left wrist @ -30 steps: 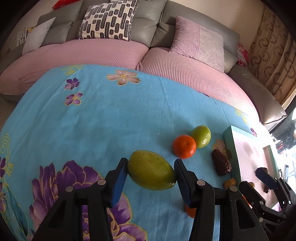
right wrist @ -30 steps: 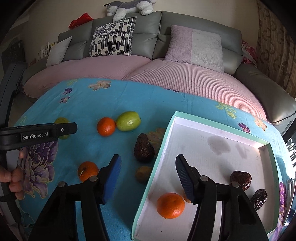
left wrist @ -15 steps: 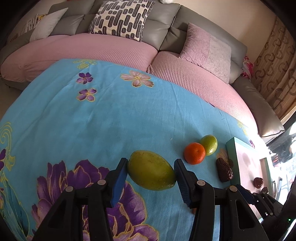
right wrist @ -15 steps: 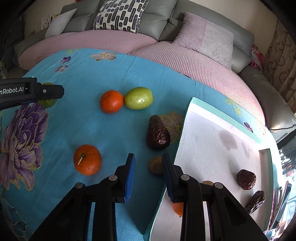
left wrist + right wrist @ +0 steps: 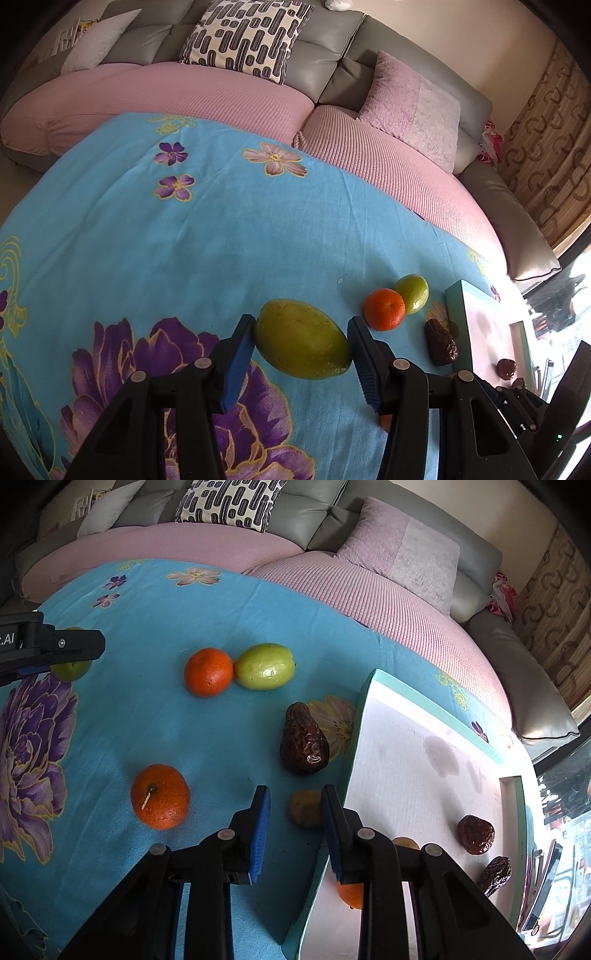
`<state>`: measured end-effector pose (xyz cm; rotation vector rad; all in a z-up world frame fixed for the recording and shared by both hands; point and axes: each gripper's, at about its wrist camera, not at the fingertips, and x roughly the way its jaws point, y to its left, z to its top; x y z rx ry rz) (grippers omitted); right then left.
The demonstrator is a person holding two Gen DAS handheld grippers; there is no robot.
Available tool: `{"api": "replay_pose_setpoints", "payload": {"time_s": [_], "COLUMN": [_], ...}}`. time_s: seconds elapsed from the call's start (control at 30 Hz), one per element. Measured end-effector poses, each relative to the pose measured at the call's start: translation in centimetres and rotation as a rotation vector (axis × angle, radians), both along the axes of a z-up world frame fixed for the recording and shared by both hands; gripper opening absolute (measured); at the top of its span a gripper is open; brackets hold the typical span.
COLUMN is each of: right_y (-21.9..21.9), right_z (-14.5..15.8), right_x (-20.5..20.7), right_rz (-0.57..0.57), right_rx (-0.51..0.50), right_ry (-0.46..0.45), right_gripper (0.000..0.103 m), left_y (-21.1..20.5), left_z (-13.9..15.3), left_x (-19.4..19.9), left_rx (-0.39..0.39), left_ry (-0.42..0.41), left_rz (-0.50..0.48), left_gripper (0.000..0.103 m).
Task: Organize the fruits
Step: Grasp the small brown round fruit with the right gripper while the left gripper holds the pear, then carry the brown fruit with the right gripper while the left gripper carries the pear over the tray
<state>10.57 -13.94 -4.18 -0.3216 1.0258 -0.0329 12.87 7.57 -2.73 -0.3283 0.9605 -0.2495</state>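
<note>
Two grippers are at work over the blue flowered desk (image 5: 155, 716). In the last second the right gripper (image 5: 295, 823) has swung off the tray (image 5: 406, 760) and narrowed its jaws; it now hangs with them partly open around the small yellow-brown fruit (image 5: 306, 808) just beside the tray's edge, a gap showing on each side, so I judge that fruit is the next pick. The left gripper (image 5: 301, 354) has kept its place around the big green fruit (image 5: 301, 341), the blue pads close on both sides; whether they press it I cannot tell, and the fruit looks to rest on the cloth. That fruit is oval, smooth, yellow-green with faint brown flecks. On the cloth lie two oranges (image 5: 208, 671), one with a stem stub, a shiny green fruit (image 5: 265, 666) touching the far orange, and a wrinkled dark date (image 5: 303, 738). The tray holds two dates, an orange and another small fruit, so the sorting looks under halfway.
</note>
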Motion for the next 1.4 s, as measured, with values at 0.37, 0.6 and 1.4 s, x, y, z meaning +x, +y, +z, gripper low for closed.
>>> {"api": "replay_pose_setpoints", "payload": {"time_s": [0.37, 0.6, 1.4], "right_y": [-0.4, 0.1, -3.2], "right_z": [-0.6, -0.8, 4.5], "right_x": [0.7, 0.2, -1.0], "right_rz": [-0.018, 0.008, -0.024], "right_rx": [-0.051, -0.099, 0.116], "right_ry": [0.013, 0.009, -0.137], "right_gripper": [0.027, 0.025, 0.024], "left_y": [0.0, -0.2, -2.0], "left_z": [-0.1, -0.1, 1.7], "left_x": [0.0, 0.0, -0.5], "left_rx": [0.002, 0.006, 0.067], "left_ry": [0.0, 0.001, -0.056], "left_rz": [-0.001, -0.003, -0.033], "left_gripper": [0.054, 0.054, 0.054]}}
